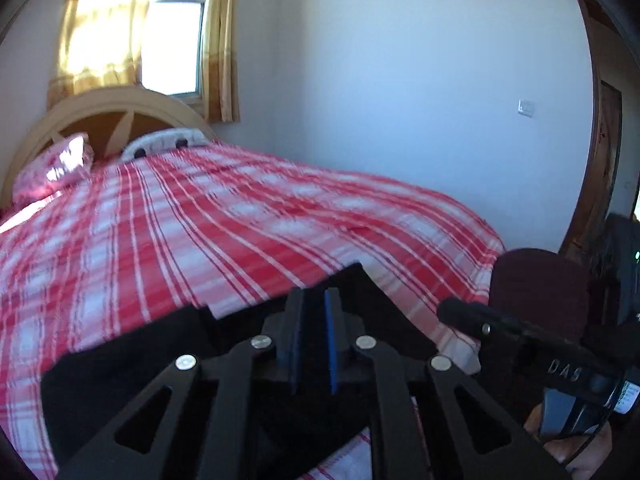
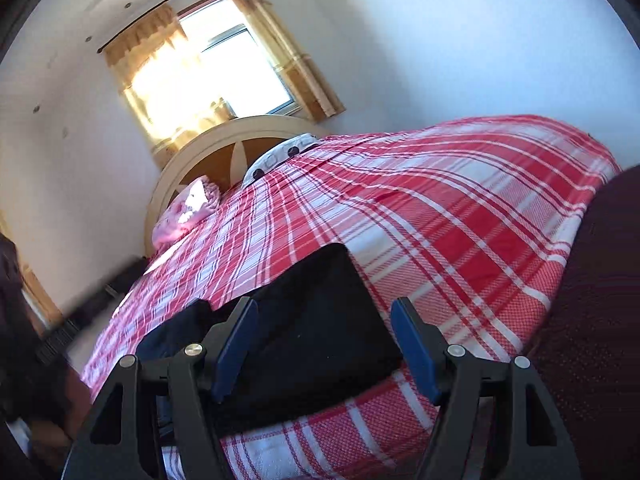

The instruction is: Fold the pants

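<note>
Left wrist view: your left gripper pads nearly together, whether clamped on black pants cannot tell; right gripper spread apart above pants near bed edge. Risk: one-sided lift skews fold, cloth slides off edge.

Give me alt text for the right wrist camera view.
The open right gripper hovers over black pants lying on a bed with a red and white plaid cover; a sunlit curtained window is behind the headboard.

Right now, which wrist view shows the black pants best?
The right wrist view: the pants lie as a clear dark slab on the plaid bedspread between open fingers. The left wrist view has them largely hidden behind its own gripper.
</note>
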